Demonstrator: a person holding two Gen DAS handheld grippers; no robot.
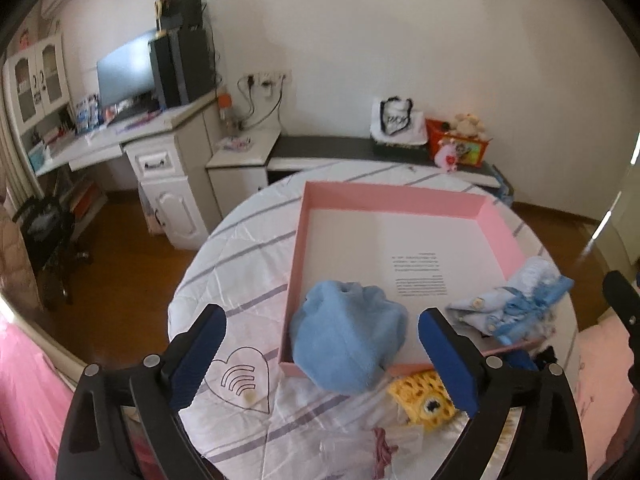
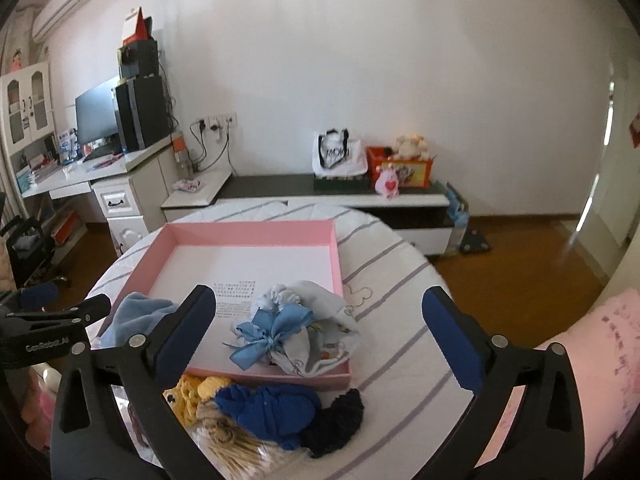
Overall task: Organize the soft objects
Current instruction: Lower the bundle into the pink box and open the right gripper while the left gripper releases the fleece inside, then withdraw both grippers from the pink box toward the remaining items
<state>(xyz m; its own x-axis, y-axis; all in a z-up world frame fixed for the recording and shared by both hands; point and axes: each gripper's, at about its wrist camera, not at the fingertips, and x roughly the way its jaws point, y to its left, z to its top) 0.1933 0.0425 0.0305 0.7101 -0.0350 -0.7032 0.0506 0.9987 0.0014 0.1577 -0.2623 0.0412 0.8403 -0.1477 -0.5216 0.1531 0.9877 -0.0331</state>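
Note:
A shallow pink box (image 1: 394,199) (image 2: 244,227) lies on a round table. A light blue soft hat (image 1: 346,340) (image 2: 134,314) sits in its near-left corner, draped over the front wall. A pale blue printed cloth piece with a blue ribbon bow (image 2: 296,326) (image 1: 516,300) lies in the near-right corner. My left gripper (image 1: 322,354) stands open above the hat, pads clear of it. My right gripper (image 2: 320,334) is open around and above the bow piece, touching nothing. In front of the box lie a yellow crochet item (image 1: 424,400) (image 2: 196,392), a royal blue knit piece (image 2: 268,406) and a dark navy scrunchie (image 2: 336,420).
The table wears a white cloth with grey stripes (image 1: 240,264) (image 2: 400,280). A beige fringed item (image 2: 236,442) and a small maroon bow (image 1: 382,450) lie at the near edge. Pink bedding (image 2: 592,360) flanks the table. A desk with monitor (image 1: 124,72) and a low cabinet (image 2: 340,196) stand behind.

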